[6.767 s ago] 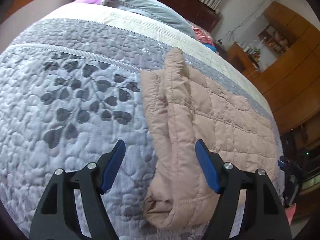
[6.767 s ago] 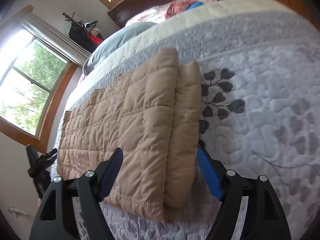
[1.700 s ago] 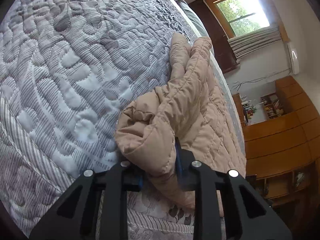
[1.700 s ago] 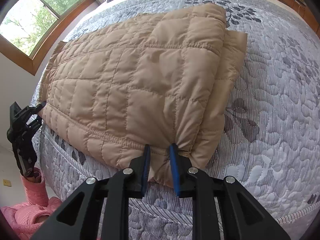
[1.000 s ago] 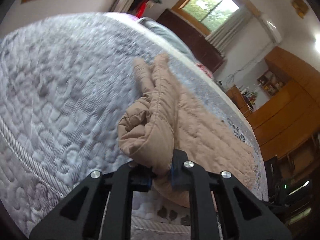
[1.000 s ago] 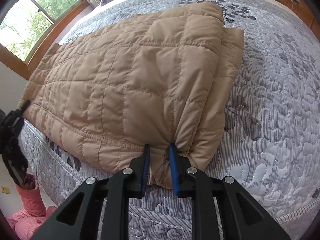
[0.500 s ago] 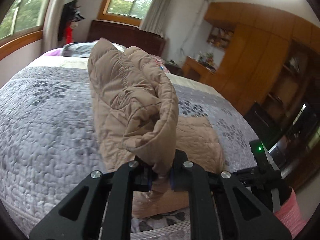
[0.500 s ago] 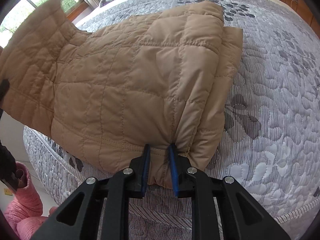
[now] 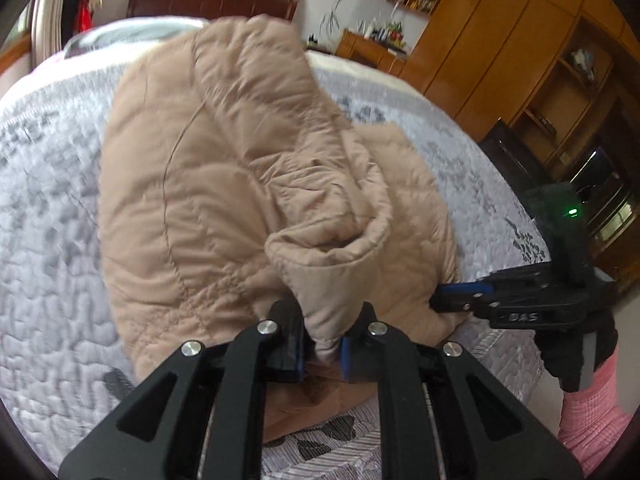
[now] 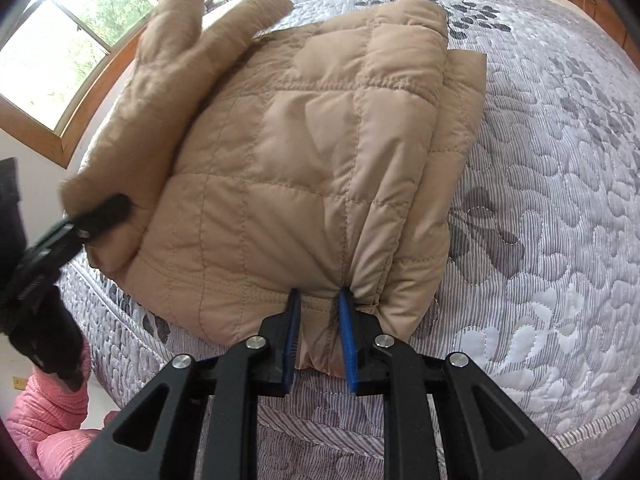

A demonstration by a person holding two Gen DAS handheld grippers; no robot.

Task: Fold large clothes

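The left tool (image 9: pixel 322 354) is clamped on a bunched edge of the tan quilted jacket (image 10: pixel 320 168), holding that end raised and doubled over the part lying flat on the bed (image 10: pixel 560 240). The right tool (image 10: pixel 318 334) is pinched on the jacket's near hem, close to the mattress edge, its blue pads pressing a tuck of fabric between them. From the right wrist view the lifted flap hangs at the left, in front of a window (image 10: pixel 60 52). From the left wrist view the right tool (image 9: pixel 460 294) bites the jacket's right side, with wooden cabinets (image 9: pixel 520 40) behind.
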